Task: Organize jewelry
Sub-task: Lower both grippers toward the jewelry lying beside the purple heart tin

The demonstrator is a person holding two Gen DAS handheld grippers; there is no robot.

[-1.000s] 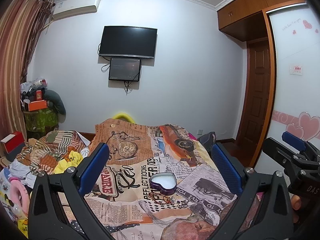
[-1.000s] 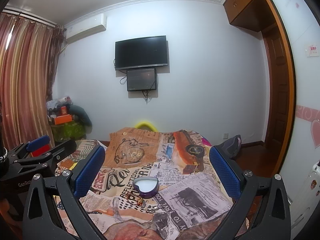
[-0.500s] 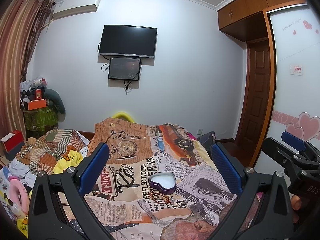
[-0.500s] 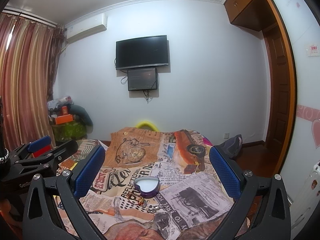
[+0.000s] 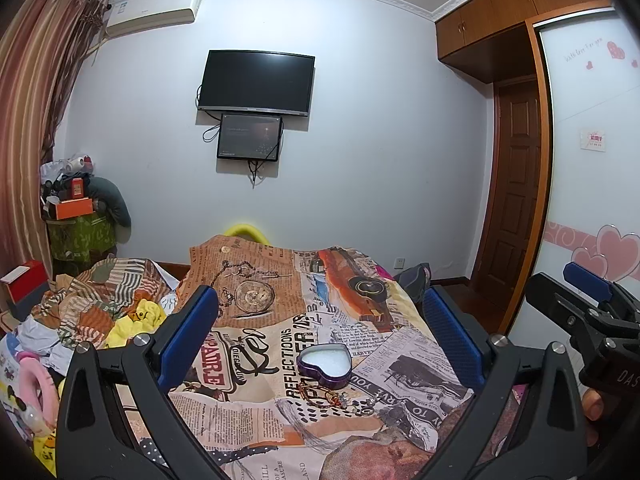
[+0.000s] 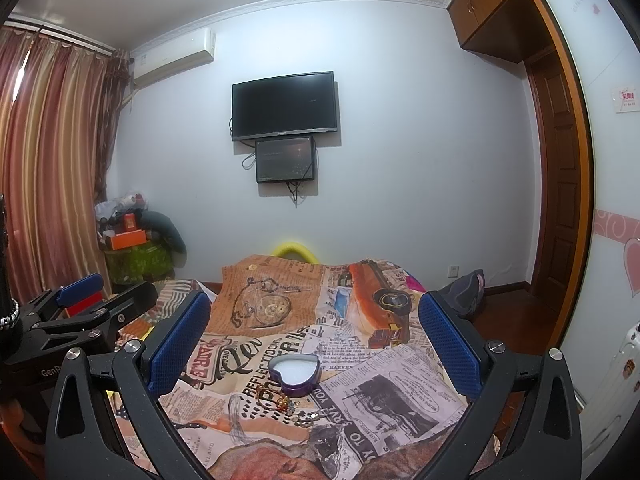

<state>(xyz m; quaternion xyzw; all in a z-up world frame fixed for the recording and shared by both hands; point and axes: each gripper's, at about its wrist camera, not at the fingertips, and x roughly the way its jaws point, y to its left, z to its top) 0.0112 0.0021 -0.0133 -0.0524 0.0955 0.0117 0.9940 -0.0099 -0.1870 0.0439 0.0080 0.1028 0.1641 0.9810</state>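
Both the left gripper (image 5: 320, 334) and right gripper (image 6: 314, 330) hang wide open and empty, with the heart-shaped tin (image 5: 325, 365) and tangled jewelry (image 5: 332, 396) just ahead between their fingers.

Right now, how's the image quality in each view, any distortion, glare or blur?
Left wrist view: strong fisheye bending of the walls, dark vignette corners, sharp on the heart-shaped tin. Right wrist view: same bending, dimmer with a bluish cast, curtain brightly lit, jewelry small and hard to resolve.
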